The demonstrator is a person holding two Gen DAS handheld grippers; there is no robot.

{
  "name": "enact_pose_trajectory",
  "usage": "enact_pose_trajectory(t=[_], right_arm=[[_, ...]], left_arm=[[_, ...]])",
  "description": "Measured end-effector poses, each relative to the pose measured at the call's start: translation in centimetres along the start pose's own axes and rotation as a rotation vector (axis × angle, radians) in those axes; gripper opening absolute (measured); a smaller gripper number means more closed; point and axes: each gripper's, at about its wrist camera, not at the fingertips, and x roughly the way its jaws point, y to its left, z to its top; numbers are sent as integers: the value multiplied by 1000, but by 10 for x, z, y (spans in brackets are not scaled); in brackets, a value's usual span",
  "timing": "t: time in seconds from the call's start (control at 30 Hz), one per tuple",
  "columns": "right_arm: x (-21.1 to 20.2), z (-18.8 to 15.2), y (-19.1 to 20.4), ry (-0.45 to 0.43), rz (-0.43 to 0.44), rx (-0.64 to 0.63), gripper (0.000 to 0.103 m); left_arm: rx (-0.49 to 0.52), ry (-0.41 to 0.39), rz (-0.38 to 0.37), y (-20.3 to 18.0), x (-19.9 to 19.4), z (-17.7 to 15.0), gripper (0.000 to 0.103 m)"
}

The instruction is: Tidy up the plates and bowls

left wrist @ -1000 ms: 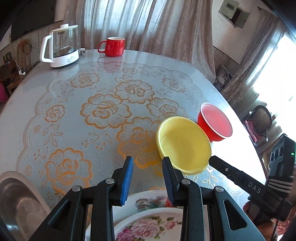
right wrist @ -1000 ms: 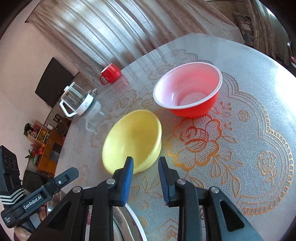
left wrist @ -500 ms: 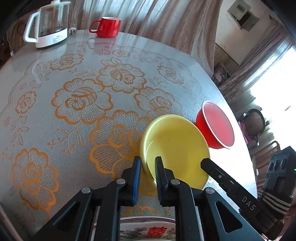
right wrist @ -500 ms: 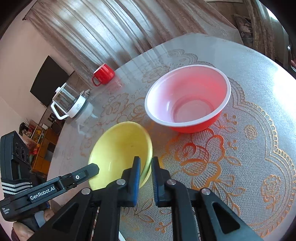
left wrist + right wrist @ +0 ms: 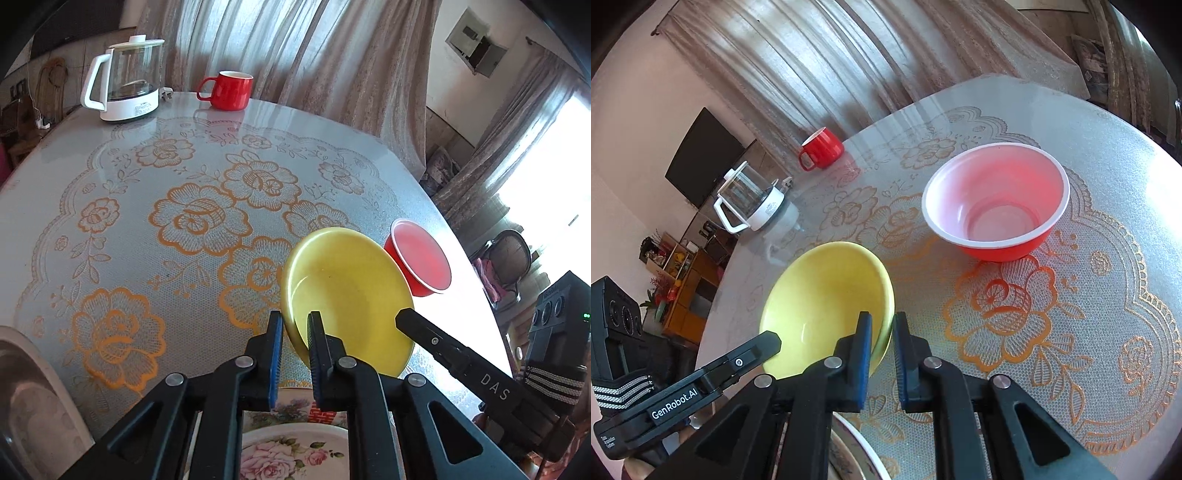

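Note:
A yellow bowl [image 5: 347, 295] is held between both grippers, lifted and tilted over the table. My left gripper [image 5: 296, 325] is shut on its left rim. My right gripper [image 5: 881, 325] is shut on its right rim; the bowl also shows in the right wrist view [image 5: 823, 302]. A red bowl with a white inside [image 5: 997, 199] stands upright on the table just beyond; it also shows in the left wrist view [image 5: 421, 254]. A floral plate [image 5: 295, 454] lies under my left gripper at the near edge.
A round table with an orange lace cloth [image 5: 192, 221] fills the view. A glass kettle [image 5: 125, 85] and a red mug [image 5: 229, 90] stand at the far edge. A metal dish [image 5: 29, 398] lies at the near left. A chair [image 5: 509, 254] stands beyond the right edge.
Both grippers closed on the yellow bowl's rim, from open a second ago. The bowl has lifted and tilted, and the left view has pulled back and up.

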Motion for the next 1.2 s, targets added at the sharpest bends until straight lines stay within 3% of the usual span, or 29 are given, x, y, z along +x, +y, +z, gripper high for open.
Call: enact_pose_trajectory(t=[0.3, 0.7, 1.2], right_arm=[[-9, -11, 48, 4, 65, -82, 10], [1, -45, 127, 69, 159, -215, 10], [20, -99, 198, 164, 229, -355, 10]], left_arm=[[-26, -95, 30, 28, -58, -17, 14], [-135, -174, 78, 94, -122, -51, 14], [-264, -202, 130, 161, -162, -103, 14]])
